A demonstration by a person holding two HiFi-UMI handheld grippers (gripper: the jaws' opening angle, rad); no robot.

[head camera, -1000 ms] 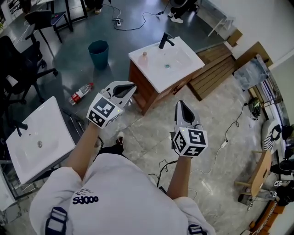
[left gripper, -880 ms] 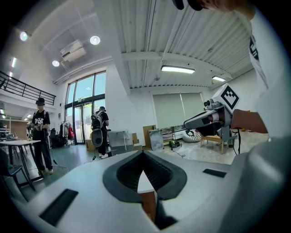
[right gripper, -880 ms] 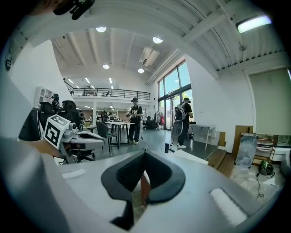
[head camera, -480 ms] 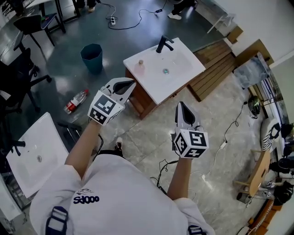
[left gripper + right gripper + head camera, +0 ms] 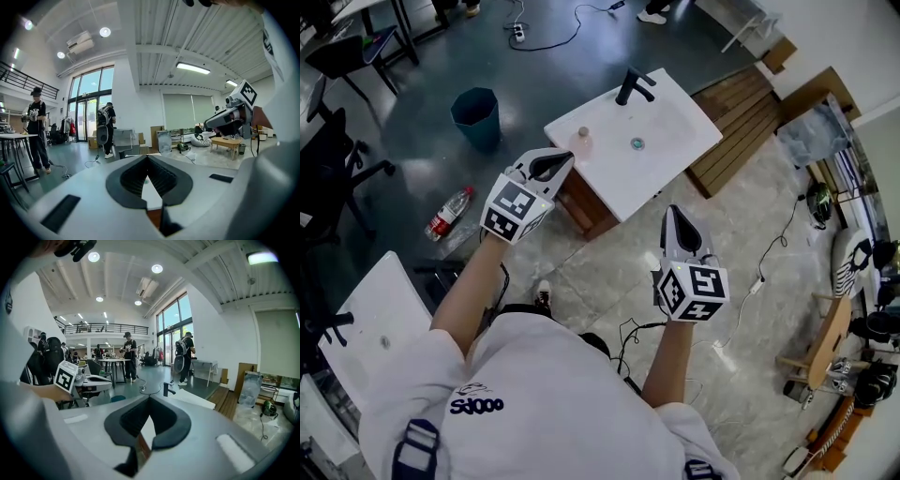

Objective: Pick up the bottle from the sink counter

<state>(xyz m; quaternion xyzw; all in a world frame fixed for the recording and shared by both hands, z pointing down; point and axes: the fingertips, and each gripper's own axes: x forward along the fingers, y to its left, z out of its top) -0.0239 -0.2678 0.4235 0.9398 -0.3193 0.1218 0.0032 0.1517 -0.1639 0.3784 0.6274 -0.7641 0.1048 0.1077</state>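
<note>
A small pale bottle [image 5: 581, 141] stands upright on the left part of the white sink counter [image 5: 670, 150], left of the basin drain. A black faucet [image 5: 633, 86] rises at the counter's far edge. My left gripper [image 5: 565, 157] hangs in the air just short of the counter's near left corner, jaws shut and empty. Held lower and to the right, my right gripper [image 5: 673, 213] sits over the floor in front of the cabinet, also shut and empty. In the left gripper view the closed jaws [image 5: 147, 158] point across the counter. The faucet [image 5: 167, 389] shows beyond the right gripper's closed jaws.
A red-labelled bottle [image 5: 445, 214] lies on the floor at the left, near a teal bin [image 5: 476, 114]. Another white sink [image 5: 375, 323] stands at the lower left. Wooden pallets [image 5: 750, 108] lie right of the counter. Cables [image 5: 769, 267] cross the tiled floor. People stand further off in the hall.
The sink counter has drawn closer and shifted left in the head view. My left gripper has risen toward the counter's near corner. Both grippers stay shut.
</note>
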